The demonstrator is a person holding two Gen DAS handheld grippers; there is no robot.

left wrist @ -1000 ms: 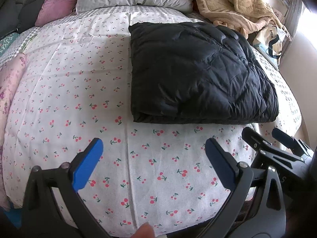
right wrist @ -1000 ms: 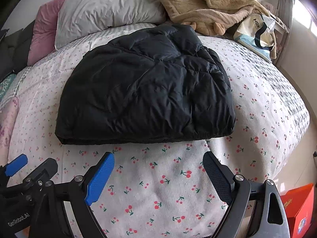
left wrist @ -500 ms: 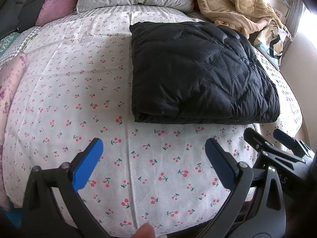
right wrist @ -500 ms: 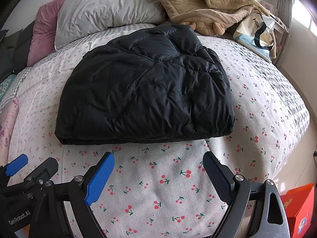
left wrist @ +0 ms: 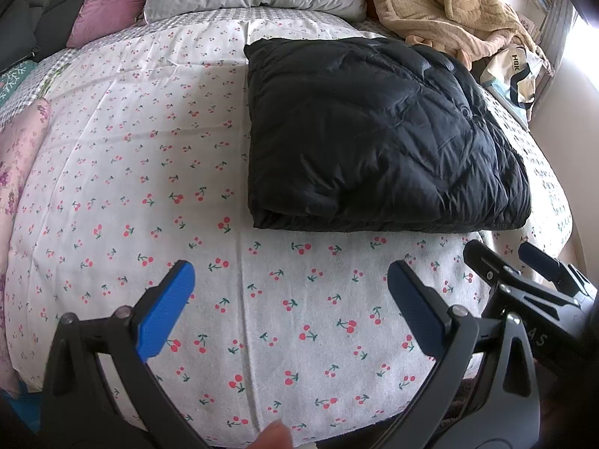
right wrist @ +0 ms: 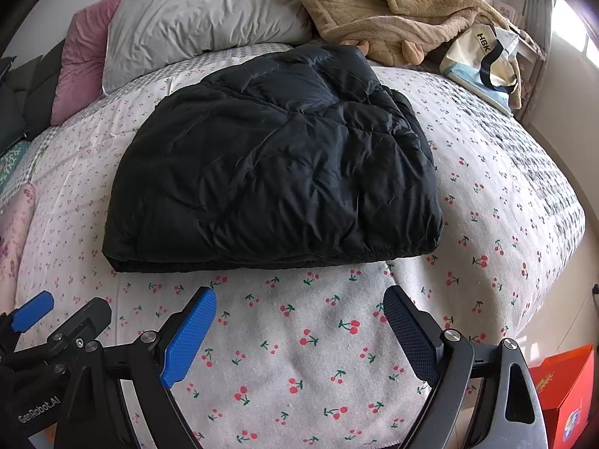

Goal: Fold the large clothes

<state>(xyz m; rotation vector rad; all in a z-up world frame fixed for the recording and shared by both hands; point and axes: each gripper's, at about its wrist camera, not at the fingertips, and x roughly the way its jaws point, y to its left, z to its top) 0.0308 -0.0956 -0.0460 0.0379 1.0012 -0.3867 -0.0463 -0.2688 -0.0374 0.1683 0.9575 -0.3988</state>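
The folded black jacket lies on the bed, beyond both tools and apart from them. The left tool and the right tool hover spread wide, holding nothing.

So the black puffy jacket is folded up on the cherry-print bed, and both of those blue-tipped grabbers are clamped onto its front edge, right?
Not quite. The black puffy jacket does lie folded on the cherry-print bed, but neither grabber holds it. The right wrist view shows the right gripper open, short of the front edge; the left gripper is open too.
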